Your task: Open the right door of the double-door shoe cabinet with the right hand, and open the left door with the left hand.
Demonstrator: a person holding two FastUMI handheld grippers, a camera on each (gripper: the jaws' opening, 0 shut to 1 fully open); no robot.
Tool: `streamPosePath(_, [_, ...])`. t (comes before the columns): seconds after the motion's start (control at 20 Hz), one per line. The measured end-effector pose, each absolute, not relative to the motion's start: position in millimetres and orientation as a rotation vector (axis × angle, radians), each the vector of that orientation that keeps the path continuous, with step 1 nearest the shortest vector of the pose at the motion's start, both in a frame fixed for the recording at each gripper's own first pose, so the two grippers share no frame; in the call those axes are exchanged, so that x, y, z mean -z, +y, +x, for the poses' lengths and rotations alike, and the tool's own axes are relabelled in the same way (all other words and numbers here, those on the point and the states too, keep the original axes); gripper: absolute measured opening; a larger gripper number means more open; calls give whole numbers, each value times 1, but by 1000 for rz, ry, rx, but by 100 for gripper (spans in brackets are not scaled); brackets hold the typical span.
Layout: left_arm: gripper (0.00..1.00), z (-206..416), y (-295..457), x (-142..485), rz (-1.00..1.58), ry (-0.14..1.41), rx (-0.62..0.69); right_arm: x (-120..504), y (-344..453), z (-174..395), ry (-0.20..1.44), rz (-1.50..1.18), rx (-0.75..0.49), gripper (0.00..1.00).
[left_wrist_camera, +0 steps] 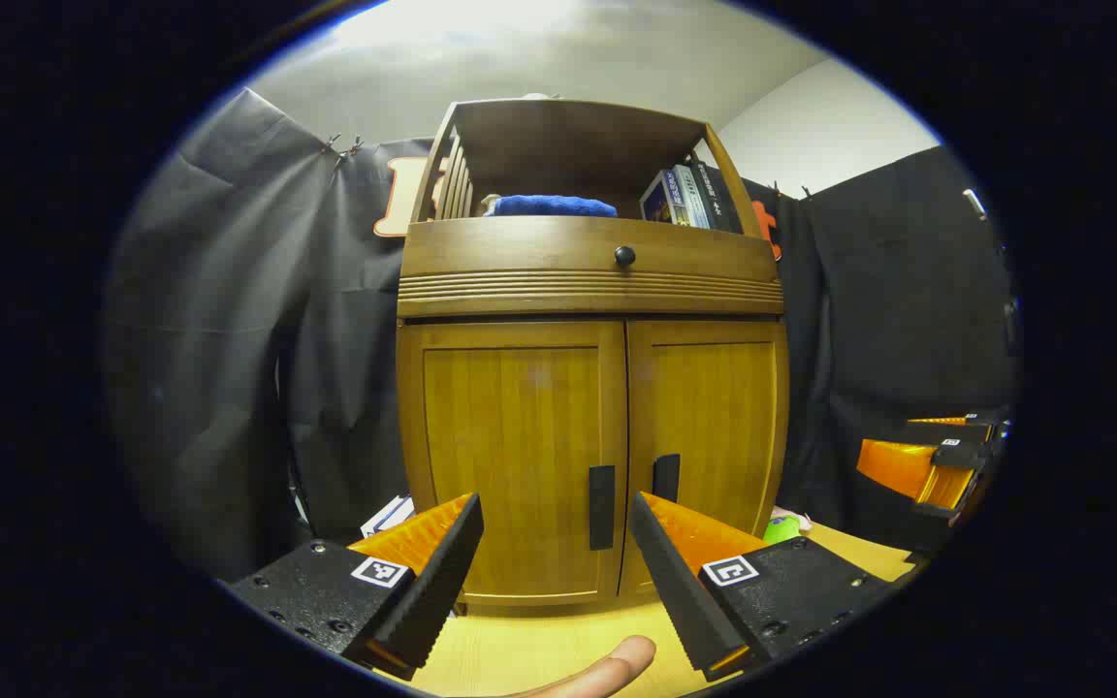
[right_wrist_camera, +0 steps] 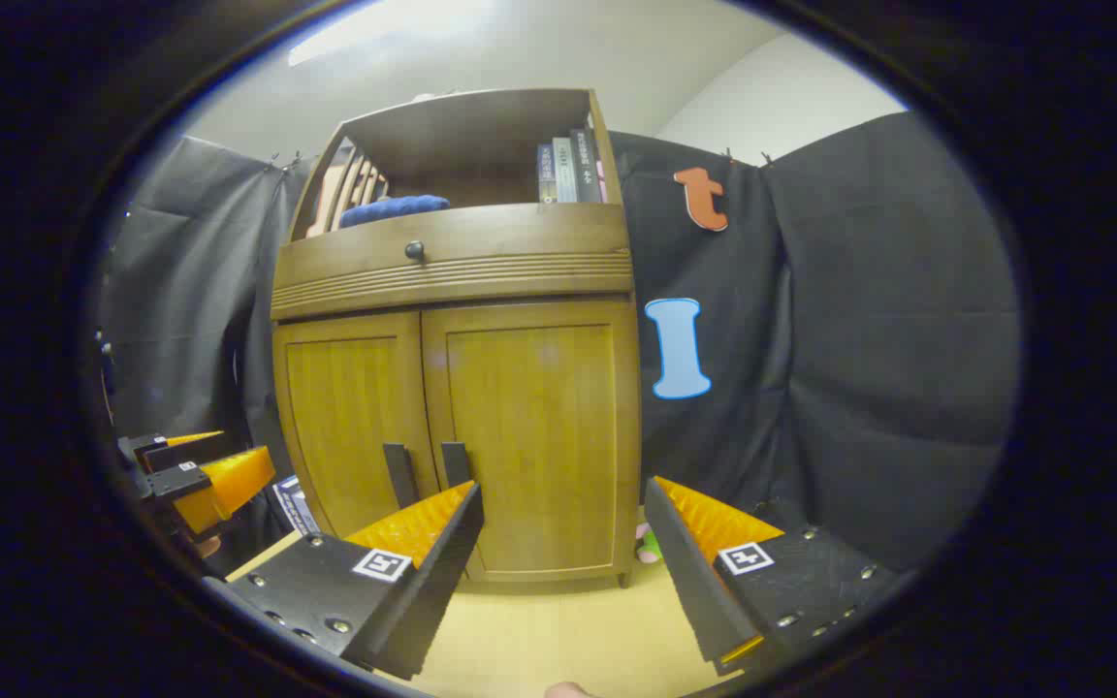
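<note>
- Shoe cabinet [left_wrist_camera: 592, 388] stands upright on a pale wood floor [left_wrist_camera: 539, 650], against the black cloth wall. Both lower doors are shut, meeting flush at the centre seam.
- Left door [left_wrist_camera: 510, 456] carries a black vertical handle [left_wrist_camera: 601, 506] at its inner edge; right door [left_wrist_camera: 709, 436] has a matching handle [left_wrist_camera: 666, 477] just across the seam. The two handles sit side by side, low on the doors.
- Above the doors: a ribbed band, then a drawer front with a small black knob [left_wrist_camera: 624, 256]. The open shelf on top holds a folded blue cloth [left_wrist_camera: 549, 206] on the left and a few books [left_wrist_camera: 680, 197] leaning on the right.
- Left gripper [left_wrist_camera: 554, 557] hangs in front of the cabinet, short of it, fingers spread wide with nothing between them. In the left gripper view the left door's handle shows in the gap between the fingertips. No contact.
- A fingertip [left_wrist_camera: 607, 669] of the holding hand shows at the bottom edge of that view.
- Right gripper [right_wrist_camera: 558, 553] is likewise wide apart and holding nothing. In the right gripper view it points at the right door's panel [right_wrist_camera: 534, 436]; both handles lie up and to the left of its left finger. Apart from the cabinet.
- A small green object [left_wrist_camera: 781, 528] lies on the floor by the cabinet's right foot.
</note>
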State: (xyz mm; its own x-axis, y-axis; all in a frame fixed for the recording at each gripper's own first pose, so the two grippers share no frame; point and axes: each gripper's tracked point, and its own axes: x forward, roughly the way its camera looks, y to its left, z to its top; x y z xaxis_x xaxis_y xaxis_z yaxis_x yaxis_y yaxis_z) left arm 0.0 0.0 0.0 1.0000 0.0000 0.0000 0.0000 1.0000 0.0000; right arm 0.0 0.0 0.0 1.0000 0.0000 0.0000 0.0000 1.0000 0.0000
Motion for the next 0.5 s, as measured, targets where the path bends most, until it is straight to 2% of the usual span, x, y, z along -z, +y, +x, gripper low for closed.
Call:
streamPosePath(0.35, [92,-1,7,1,4,-1,-5,6,11,12,15,-7,-7,99])
streamPosePath(0.4, [92,-1,9,0,4,-7,-5,7,12,13,16,-4,-12,95])
streamPosePath(0.5, [92,1,11,-1,0,-8,-6,10,16,17,20,4,-24,99])
